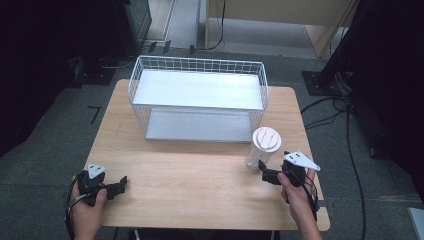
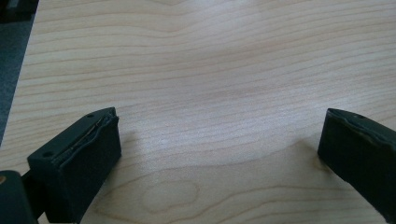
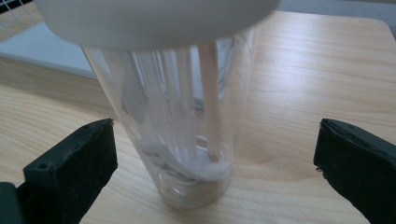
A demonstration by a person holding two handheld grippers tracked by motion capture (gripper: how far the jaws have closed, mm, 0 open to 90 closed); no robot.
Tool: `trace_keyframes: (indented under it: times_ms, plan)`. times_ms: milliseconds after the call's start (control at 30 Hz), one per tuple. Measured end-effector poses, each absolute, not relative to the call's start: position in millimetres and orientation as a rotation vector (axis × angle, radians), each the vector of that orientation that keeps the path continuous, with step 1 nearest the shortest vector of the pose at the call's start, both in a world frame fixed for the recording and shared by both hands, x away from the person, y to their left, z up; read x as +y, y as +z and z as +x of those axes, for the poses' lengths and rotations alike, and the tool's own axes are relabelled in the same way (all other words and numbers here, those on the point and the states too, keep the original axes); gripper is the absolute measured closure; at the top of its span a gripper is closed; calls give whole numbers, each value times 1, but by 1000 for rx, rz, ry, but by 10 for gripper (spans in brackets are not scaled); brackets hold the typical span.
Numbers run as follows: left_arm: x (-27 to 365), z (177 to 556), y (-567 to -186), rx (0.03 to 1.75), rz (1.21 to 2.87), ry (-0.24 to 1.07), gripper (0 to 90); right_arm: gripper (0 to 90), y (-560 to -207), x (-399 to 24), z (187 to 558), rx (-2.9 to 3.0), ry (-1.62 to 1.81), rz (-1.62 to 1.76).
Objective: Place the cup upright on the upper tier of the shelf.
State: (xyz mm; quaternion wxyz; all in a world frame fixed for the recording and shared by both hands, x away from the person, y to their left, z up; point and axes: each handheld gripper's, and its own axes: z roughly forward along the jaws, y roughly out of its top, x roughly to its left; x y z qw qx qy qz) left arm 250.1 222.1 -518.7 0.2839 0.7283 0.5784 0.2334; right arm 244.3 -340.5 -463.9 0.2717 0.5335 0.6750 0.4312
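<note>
**Approach to the jar: right gripper lined up, grasp not yet made**

The clear plastic cylindrical jar with a white lid (image 1: 263, 146) stands upright on the light wooden table (image 1: 200, 180), just off the front right corner of the white wire two-shelf rack (image 1: 197, 97). In the right gripper view the jar (image 3: 182, 135) holds thin pale sticks and sits between the two black jaws, which stand wide apart and clear of its wall on both sides.

The right gripper (image 1: 267, 175) is just beside the jar's base, jaws open and empty. The left gripper (image 1: 117, 187) rests near the table's front left corner, well apart from the jar; its jaws are also spread, with bare wood (image 2: 210, 93) between them.

Judged step: pre-grasp. The next move likely calls for:

1. Advance the right gripper until the jar wall lies fully between the pads.
2. Close evenly on the lower body, below the lid.
3. Keep the jar vertical; a smooth, tall container may tip or slip.
</note>
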Motion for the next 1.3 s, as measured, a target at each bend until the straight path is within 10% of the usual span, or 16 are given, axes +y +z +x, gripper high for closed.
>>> trace_keyframes:
  times_ms: [1300]
  plan:
    - [222,250,-519,1548,1949,625,0,138,-437,-316,262,1633,1343,1365]
